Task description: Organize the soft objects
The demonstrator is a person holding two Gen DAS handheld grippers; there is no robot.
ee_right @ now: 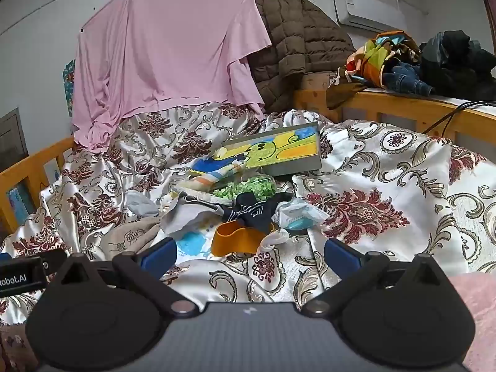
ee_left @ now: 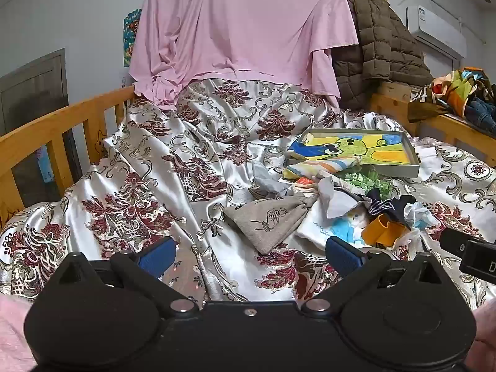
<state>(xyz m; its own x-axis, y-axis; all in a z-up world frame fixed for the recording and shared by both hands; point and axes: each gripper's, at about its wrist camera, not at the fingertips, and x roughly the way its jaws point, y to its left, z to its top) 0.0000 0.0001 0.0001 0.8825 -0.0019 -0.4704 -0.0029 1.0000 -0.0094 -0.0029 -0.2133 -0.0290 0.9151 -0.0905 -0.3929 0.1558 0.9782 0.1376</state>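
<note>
Your left gripper (ee_left: 249, 255) sits at the bottom centre of its view with both blue pads spread wide and nothing between them, only the satin floral bedspread (ee_left: 139, 186) below. Your right gripper (ee_right: 249, 255) is likewise released, jaws wide apart and empty. The soft things lie in a heap at centre right of the left view: a grey embroidered cloth (ee_left: 266, 220) nearest your left pads, a navy striped sock (ee_right: 255, 212) on top of an orange-yellow piece (ee_right: 235, 238), and a white cloth with a blue cartoon print (ee_left: 341, 228) beneath them. Behind the heap a shallow box with a green cartoon drawing (ee_left: 356, 152) rests tilted on the bedspread. A pink sheet (ee_left: 241, 28) hangs across the upper centre.
</note>
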